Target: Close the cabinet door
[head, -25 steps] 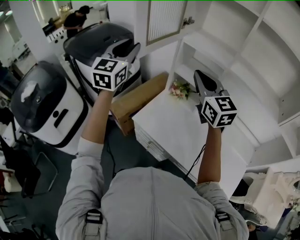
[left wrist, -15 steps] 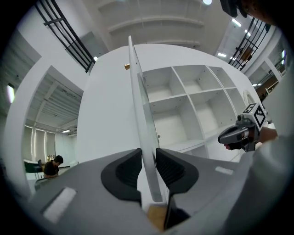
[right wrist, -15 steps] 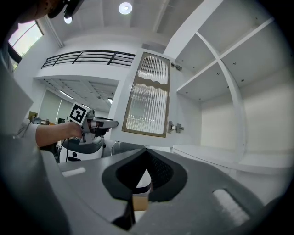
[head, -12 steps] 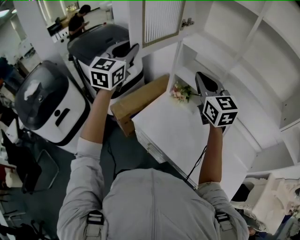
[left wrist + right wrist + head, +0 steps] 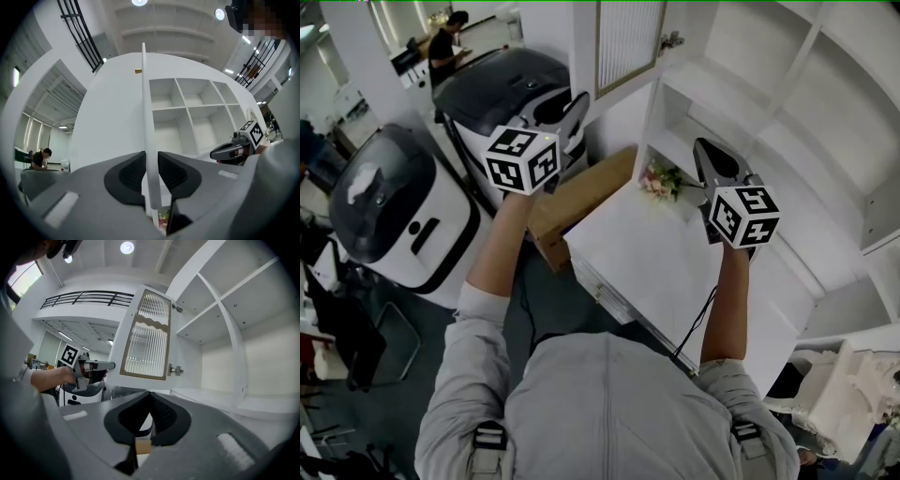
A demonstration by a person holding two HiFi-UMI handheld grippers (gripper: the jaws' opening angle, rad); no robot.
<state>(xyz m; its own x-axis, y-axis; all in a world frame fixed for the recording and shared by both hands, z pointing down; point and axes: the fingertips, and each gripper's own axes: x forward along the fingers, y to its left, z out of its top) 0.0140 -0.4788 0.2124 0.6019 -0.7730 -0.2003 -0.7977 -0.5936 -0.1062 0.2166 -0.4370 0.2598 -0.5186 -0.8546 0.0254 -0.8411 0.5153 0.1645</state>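
Note:
The white cabinet door (image 5: 628, 37) with a ribbed glass panel stands swung open from the top left bay of the shelf unit (image 5: 787, 103). In the left gripper view the cabinet door (image 5: 144, 103) shows edge-on, running down between my left gripper's (image 5: 151, 157) jaws. Those jaws are closing and the pads lie against both of its faces. From the head view, the left gripper (image 5: 574, 105) reaches the door's lower free edge. My right gripper (image 5: 712, 155) hangs over the white counter (image 5: 675, 272), shut and empty. Its own view shows the right gripper (image 5: 149, 393) aimed at the door (image 5: 146, 336).
A cardboard box (image 5: 581, 197) leans at the counter's left end beside a small bunch of flowers (image 5: 661, 178). Two large black-and-white machines (image 5: 394, 216) (image 5: 516, 89) stand to the left. A person (image 5: 445, 42) is at the far back. The door's hinge (image 5: 672, 40) sits on the cabinet's frame.
My left gripper has moved right to the free edge of the door. The right gripper has stayed nearly where it was.

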